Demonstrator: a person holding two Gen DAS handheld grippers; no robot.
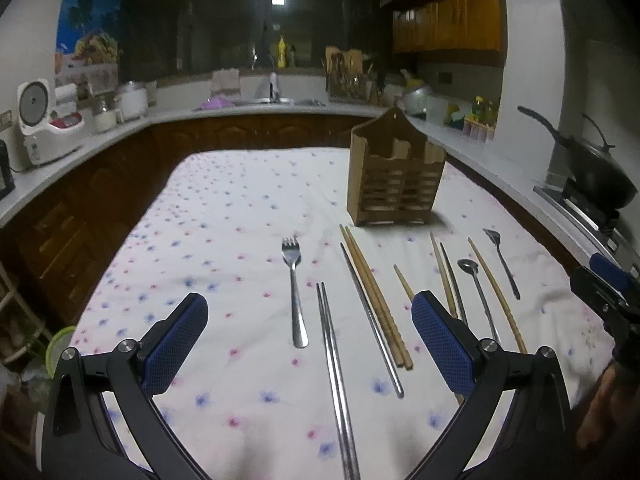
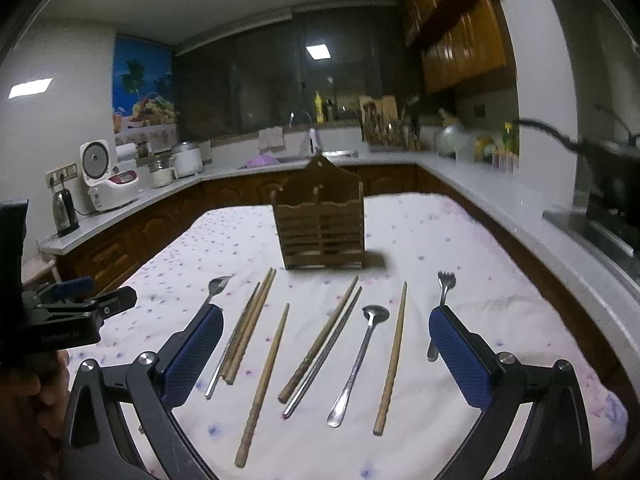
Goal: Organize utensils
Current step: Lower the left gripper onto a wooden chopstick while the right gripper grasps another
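Utensils lie in a row on a floral tablecloth (image 1: 224, 220) in front of an upright wooden utensil holder (image 1: 396, 176), whose compartments look empty. My left gripper (image 1: 310, 304) hovers open above a steel fork (image 1: 294, 292) and a pair of metal chopsticks (image 1: 332, 360). Beside them lie wooden chopsticks (image 1: 376, 312). In the right wrist view, my right gripper (image 2: 326, 314) hangs open over a spoon (image 2: 360, 360), single wooden chopsticks (image 2: 394, 356) and a mixed pair (image 2: 320, 344). A small fork (image 2: 442, 292) lies by its right finger. The holder (image 2: 322, 224) stands behind. Neither gripper touches anything.
Kitchen counters wrap around the table: a rice cooker (image 1: 36, 120) at left, a sink (image 1: 276, 96) at the back, a black wok (image 1: 596, 168) on the stove at right. The right gripper's frame (image 1: 604, 280) shows at the left view's right edge.
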